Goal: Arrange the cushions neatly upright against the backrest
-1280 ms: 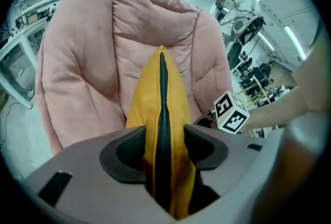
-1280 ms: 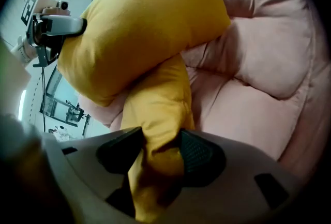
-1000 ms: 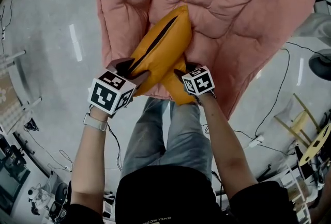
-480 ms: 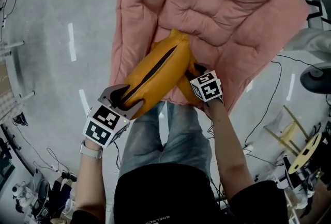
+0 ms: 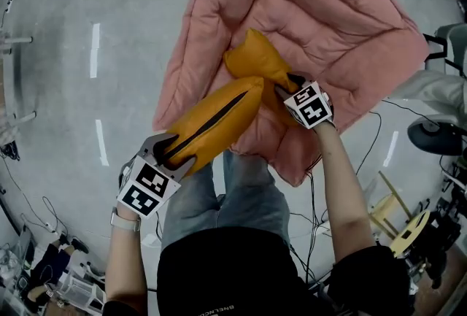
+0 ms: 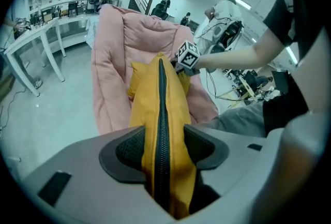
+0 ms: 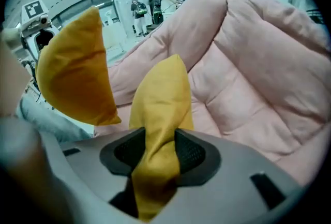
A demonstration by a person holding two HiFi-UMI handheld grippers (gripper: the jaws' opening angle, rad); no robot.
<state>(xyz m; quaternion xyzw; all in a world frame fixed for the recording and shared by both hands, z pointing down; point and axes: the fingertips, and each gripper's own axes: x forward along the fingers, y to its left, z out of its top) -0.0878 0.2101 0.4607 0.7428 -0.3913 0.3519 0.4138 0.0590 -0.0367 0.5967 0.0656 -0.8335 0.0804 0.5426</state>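
Two mustard-yellow cushions are held over a pink quilted lounger (image 5: 343,22). My left gripper (image 5: 169,149) is shut on the zipper edge of the long cushion (image 5: 215,121), which hangs above the lounger's front edge; in the left gripper view the black zipper runs straight out from the left gripper (image 6: 163,150) along that cushion (image 6: 160,93). My right gripper (image 5: 292,85) is shut on a bunched corner of the second cushion (image 5: 254,59), which rests on the pink seat. In the right gripper view its jaws (image 7: 158,153) have just been closing on that corner (image 7: 160,93).
Grey floor surrounds the lounger, with cables (image 5: 379,139) and a wooden frame (image 5: 398,209) at the right. The person's legs (image 5: 241,198) stand at the lounger's front edge. White tables (image 6: 36,36) and people stand far behind in the left gripper view.
The two cushions, pressed together before, have come apart: the right gripper carried its cushion up and farther onto the seat and rolled, while the left one lifted its cushion toward the lower left.
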